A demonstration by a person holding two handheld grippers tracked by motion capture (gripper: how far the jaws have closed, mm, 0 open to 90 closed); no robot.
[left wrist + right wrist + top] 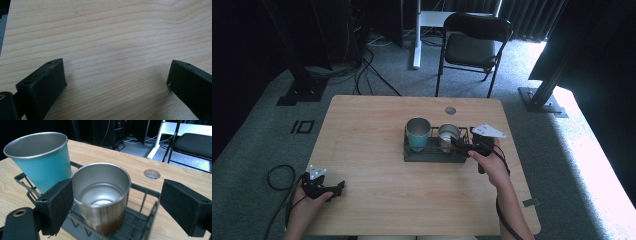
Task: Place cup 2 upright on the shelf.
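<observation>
A black wire rack (432, 154) sits right of the table's middle and holds two upright cups. The teal metal cup (418, 132) stands in its left part and the silver cup (447, 134) to its right. My right gripper (457, 142) is at the rack's right end, open. In the right gripper view its jaws (117, 192) stand wide apart, with the silver cup (110, 217) ahead between them and close to the left jaw. The teal cup (42, 162) is beyond. My left gripper (339, 187) rests open near the table's front left, over bare wood (116, 75).
The wooden table (372, 130) has a round cable hole (450, 110) behind the rack. A black folding chair (472, 47) and a white desk leg (416, 35) stand beyond the far edge. Cables lie on the carpet at left (279, 176).
</observation>
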